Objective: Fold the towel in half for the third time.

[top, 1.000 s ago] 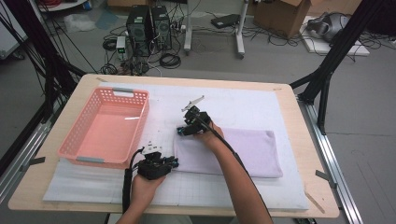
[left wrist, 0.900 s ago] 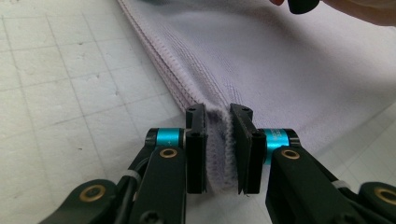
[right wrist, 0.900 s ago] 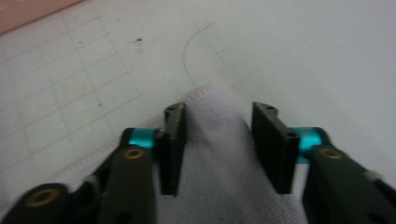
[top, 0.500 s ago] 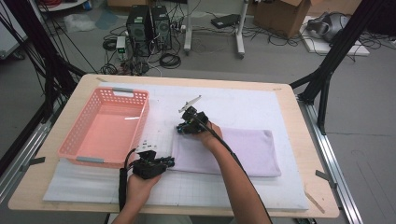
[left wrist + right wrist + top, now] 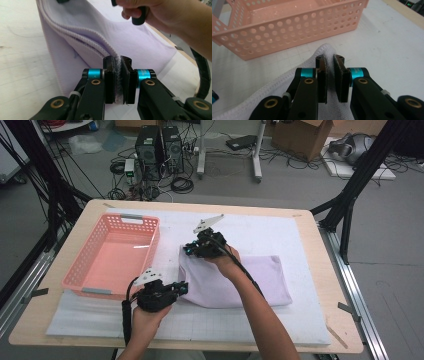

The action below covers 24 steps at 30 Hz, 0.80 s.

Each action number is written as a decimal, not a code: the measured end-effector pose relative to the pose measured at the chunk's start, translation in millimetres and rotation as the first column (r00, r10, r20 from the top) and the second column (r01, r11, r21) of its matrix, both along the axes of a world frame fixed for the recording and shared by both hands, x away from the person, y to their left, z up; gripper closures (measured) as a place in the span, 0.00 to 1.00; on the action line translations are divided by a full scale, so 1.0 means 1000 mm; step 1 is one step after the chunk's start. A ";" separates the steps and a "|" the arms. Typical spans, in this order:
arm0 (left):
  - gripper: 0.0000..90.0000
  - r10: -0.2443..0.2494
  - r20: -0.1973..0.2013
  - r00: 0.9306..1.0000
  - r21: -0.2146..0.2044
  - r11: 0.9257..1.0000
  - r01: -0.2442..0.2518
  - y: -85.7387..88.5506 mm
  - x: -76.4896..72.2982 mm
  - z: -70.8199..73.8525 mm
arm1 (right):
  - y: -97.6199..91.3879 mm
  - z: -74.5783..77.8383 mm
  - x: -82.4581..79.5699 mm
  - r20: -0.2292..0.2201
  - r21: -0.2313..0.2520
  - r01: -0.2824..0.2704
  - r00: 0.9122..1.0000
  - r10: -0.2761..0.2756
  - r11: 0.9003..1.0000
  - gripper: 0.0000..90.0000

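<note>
A folded lavender towel (image 5: 240, 280) lies on the white mat, its left edge lifted off the surface. My left gripper (image 5: 184, 287) pinches the towel's near left corner; in the left gripper view the towel (image 5: 140, 42) has its layered hem clamped between the pads of that gripper (image 5: 118, 62). My right gripper (image 5: 187, 250) holds the far left corner; in the right gripper view the towel (image 5: 325, 47) bulges up between the jaws of that gripper (image 5: 329, 58). Both grippers' jaws have just been closing, with the towel between them.
A pink perforated basket (image 5: 139, 217) stands empty at the left of the mat (image 5: 280, 235), its wall (image 5: 287, 35) close beyond the right gripper. The person's right hand (image 5: 160, 12) shows past the left gripper. The wooden table edge (image 5: 335, 295) runs along the right.
Both grippers have closed on the towel's left corners and risen, lifting that edge off the mat. The towel's left side now stands up in a fold.
</note>
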<state>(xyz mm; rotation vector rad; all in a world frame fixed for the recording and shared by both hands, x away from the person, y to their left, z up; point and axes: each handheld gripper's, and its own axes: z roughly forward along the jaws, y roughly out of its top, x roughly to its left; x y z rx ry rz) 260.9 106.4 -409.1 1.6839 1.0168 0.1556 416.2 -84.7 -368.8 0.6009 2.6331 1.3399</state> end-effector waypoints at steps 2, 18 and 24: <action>0.92 -0.012 0.001 1.000 -0.002 1.000 0.012 -0.007 0.002 0.001 | -0.010 0.003 0.000 0.000 0.012 0.011 1.000 -0.011 1.000 0.92; 0.92 -0.097 -0.005 0.995 0.004 0.995 0.097 -0.069 0.025 0.003 | -0.080 0.012 -0.001 0.017 0.027 0.101 0.995 -0.101 0.995 0.92; 0.91 -0.118 -0.012 0.993 0.021 0.993 0.118 -0.096 0.033 0.002 | -0.107 0.004 0.000 0.020 0.028 0.151 0.988 -0.152 0.988 0.92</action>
